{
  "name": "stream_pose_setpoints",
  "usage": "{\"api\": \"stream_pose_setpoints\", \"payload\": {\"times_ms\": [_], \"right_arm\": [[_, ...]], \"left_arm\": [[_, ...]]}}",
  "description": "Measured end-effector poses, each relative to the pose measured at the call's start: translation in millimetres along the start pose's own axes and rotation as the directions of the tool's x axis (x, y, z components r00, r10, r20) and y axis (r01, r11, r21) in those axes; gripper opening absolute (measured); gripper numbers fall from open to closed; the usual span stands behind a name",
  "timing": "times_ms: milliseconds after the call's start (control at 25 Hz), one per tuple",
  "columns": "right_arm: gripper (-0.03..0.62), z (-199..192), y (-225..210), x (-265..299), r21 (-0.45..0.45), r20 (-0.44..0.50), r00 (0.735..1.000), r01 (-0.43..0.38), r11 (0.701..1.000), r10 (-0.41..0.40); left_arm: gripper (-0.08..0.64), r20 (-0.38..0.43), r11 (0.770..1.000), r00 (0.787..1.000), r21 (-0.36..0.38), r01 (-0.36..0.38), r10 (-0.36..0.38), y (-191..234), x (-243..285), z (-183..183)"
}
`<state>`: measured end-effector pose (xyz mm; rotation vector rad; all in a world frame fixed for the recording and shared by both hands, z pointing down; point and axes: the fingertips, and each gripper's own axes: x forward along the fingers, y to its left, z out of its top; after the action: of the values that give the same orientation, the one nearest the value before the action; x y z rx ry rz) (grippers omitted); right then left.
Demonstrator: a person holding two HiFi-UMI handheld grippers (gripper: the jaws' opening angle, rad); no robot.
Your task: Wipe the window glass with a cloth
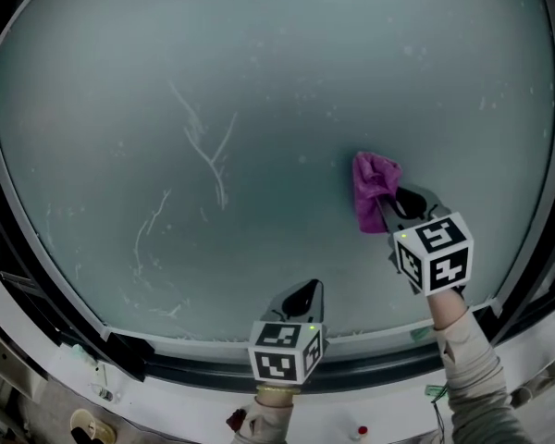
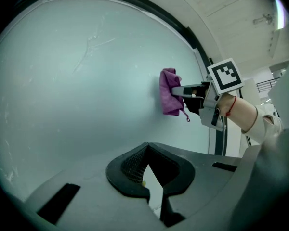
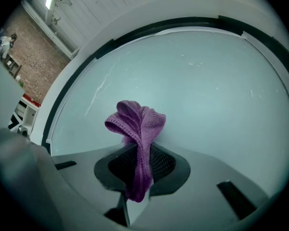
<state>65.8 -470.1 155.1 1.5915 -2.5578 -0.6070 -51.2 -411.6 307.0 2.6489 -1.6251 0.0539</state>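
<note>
The window glass [image 1: 259, 91] is frosted and pale and fills most of the head view. A dark frame [image 1: 37, 276] curves round its left and lower edges. Thin white streaks [image 1: 208, 151] run down the glass a little left of centre, and a fainter streak lies further down at the left.

The purple cloth [image 1: 375, 188] sits right of centre in the head view, bunched up against the glass. The right tool [image 1: 400, 203] is clamped on it from below and to the right, and its marker cube lies lower right of the cloth. In the right gripper view the cloth [image 3: 137, 138] rises from between the closed jaws of the right tool [image 3: 139, 172] as a folded lump. A strip of it hangs down through the jaws toward the bottom of the frame, and the folded top lies at the glass.

The left tool [image 1: 303, 297] is at lower centre of the head view, near the bottom edge of the glass and well apart from the cloth. In the left gripper view, the left tool [image 2: 147, 171] has its jaws drawn narrow, meeting at the tips, with nothing between them. That view also shows the cloth [image 2: 169, 93] right of centre. The right tool [image 2: 184, 91] holds it sideways against the pane.

A light sleeve [image 1: 472, 359] shows at the lower right of the head view.
</note>
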Motion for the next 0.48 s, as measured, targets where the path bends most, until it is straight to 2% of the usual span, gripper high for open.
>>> {"api": "stream_pose_setpoints", "payload": {"times_ms": [240, 480], "right_arm": [[0.051, -17, -47, -25, -0.001, -0.04, 0.994, 0.107, 0.994, -0.107], [0.051, -28, -93, -51, -0.004, -0.072, 0.974, 0.215, 0.977, -0.215]], "left_arm": [[0.003, 0.006, 0.998, 0.998, 0.006, 0.057, -0.057, -17, 14, 2], [0.003, 0.005, 0.994, 0.994, 0.013, 0.11, -0.11, -36, 26, 4]]}}
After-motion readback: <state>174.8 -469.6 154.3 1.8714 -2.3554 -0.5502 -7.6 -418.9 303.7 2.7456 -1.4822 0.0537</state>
